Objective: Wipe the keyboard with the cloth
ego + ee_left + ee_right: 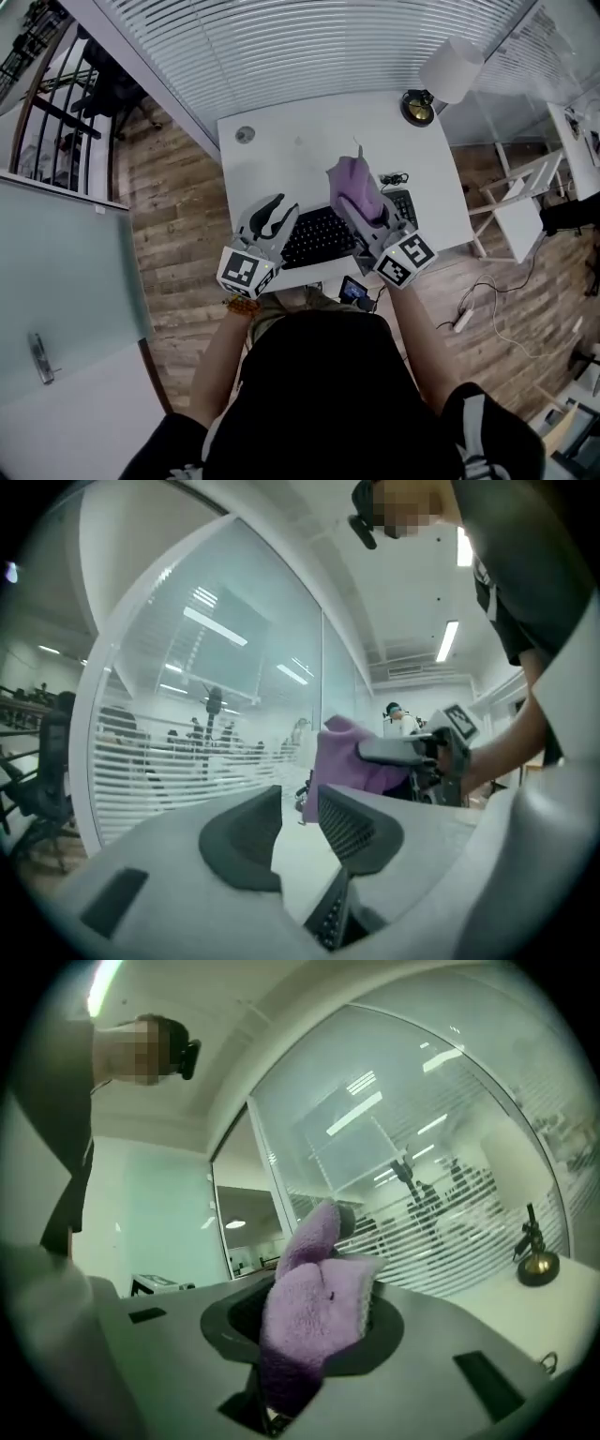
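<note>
Desk (281, 150); cloth (352, 183) in right gripper (317, 1321)

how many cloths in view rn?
1. A purple cloth is clamped in the right gripper, held up above the white desk, clear of the keyboard. No other shows on the desk, though part of it is hidden.

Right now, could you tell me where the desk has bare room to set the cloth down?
Bare desk lies between the round grommet and the keyboard, and along the back edge toward the lamp. A strip right of the keyboard is free too. The front centre is crowded: keyboard, cable.
</note>
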`<state>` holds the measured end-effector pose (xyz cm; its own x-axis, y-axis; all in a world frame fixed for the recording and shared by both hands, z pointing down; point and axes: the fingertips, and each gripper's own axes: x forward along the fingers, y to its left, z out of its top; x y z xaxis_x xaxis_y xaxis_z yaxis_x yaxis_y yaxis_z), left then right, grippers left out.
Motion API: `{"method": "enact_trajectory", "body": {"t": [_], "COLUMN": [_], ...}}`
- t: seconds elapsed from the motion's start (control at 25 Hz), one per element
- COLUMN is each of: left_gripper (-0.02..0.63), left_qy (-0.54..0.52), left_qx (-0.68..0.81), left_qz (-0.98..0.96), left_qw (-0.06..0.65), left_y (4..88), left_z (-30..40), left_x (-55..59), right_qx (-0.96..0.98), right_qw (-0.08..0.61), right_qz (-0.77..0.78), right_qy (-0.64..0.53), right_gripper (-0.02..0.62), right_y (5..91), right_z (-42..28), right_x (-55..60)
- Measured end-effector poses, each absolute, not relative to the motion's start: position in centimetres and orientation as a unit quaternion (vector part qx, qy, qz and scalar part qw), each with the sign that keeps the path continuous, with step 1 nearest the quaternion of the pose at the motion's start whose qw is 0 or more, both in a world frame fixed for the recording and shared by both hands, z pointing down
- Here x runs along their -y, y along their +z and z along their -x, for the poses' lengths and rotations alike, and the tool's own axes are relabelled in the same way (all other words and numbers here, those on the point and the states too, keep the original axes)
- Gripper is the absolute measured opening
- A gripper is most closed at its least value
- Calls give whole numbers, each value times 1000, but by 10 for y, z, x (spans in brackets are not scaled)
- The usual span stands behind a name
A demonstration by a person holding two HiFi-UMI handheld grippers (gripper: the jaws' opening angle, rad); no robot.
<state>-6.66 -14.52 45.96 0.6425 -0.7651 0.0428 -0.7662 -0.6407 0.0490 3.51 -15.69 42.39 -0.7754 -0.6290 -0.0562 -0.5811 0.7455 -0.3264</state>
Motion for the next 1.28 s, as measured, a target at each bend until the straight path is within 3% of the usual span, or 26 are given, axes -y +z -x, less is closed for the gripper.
{"method": "enact_trajectory", "body": {"t": [0.12,0.28,0.72,1.28], "left_gripper": [83,57,49,49], "left_qy": [7,28,73,46], "left_qx": [448,451,470,465], "left_qz": [-894,-892,-880,-884], "left_qw": [-10,-18,0,-4], "left_y": [432,427,440,417], "left_z": [62,53,63,87], "left_x": [144,134,102,60], "right_qx": [-935,-932,-927,-922], "right_qw": [65,34,26,19], "right_qz": [337,357,364,380], "right_qy": [-88,-55,-84,-64], "right_gripper": [109,97,94,92], "right_y": [409,414,429,403], "right_z": [-27,-24,-46,-18], "right_x": [137,123,123,90]}}
